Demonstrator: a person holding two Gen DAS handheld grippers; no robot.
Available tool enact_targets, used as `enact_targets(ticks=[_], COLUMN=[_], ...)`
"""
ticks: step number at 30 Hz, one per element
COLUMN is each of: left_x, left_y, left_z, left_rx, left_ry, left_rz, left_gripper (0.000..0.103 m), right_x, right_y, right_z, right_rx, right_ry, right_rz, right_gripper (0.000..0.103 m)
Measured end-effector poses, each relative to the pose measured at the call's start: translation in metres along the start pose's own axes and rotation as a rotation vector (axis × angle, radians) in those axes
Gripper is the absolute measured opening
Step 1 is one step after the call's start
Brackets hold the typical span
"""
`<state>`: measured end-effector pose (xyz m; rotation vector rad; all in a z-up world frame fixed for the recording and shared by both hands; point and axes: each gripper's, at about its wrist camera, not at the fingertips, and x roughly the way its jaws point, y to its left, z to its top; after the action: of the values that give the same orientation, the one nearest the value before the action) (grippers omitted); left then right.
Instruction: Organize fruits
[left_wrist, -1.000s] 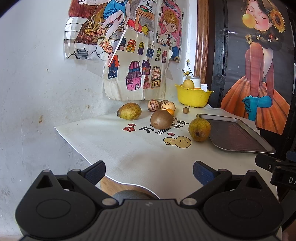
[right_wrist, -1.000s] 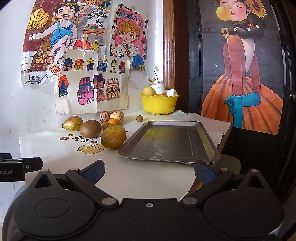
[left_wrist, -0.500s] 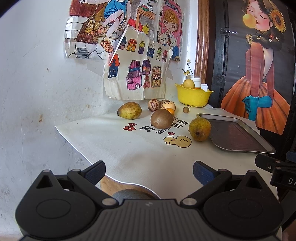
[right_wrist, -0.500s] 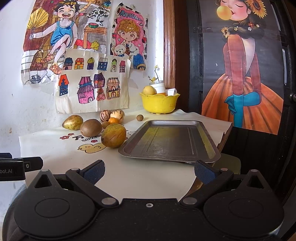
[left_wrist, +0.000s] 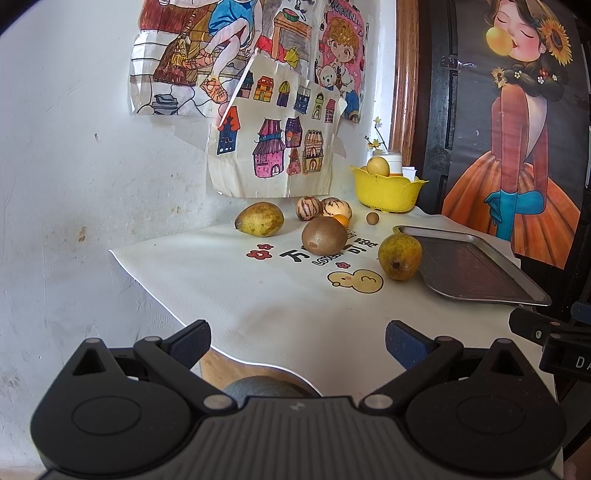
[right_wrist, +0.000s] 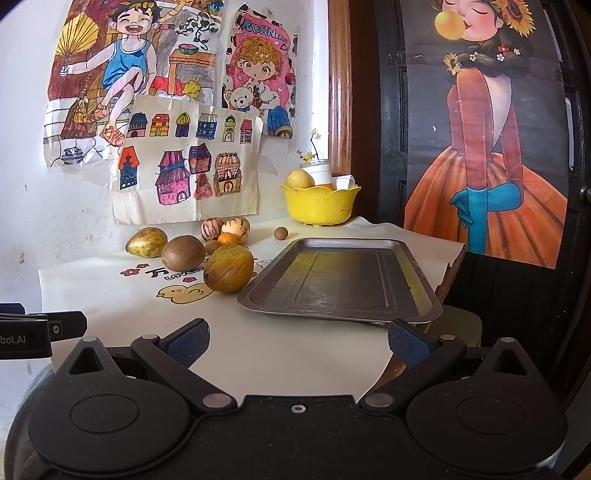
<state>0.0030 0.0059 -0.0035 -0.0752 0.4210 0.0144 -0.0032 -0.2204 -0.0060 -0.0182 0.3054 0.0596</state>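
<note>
Here both tools, left tool (left_wrist: 297, 341) and right tool (right_wrist: 298, 341), hover level, spread wide.

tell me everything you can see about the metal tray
The metal tray is a shallow, rectangular, grey metal pan with rounded corners, a raised rim and faint pressed lines in its floor. It lies flat and empty on the white cloth, its near corner reaching the table's edge. A yellow-green fruit sits close beside its left rim.

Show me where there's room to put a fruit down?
The metal tray is bare. So is the front of the white cloth, between the grippers and the duck picture. It is crowded farther back, where the brown kiwi and striped fruits cluster near the wall.
</note>
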Motion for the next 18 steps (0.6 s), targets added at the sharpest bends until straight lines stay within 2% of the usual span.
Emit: enact_targets(ticks=[18], left_x=[0.024], left_y=[0.004], left_z=[0.019], left_rx=[0.011], left_ry=[0.048], left_rz=[0.053], left_gripper=[0.103], right_x=[0.023], right_y=[-0.016], right_z=[0.017], right_rx=[-0.092], right_ry=[0.019], right_rz=[0.024], right_gripper=[0.103])
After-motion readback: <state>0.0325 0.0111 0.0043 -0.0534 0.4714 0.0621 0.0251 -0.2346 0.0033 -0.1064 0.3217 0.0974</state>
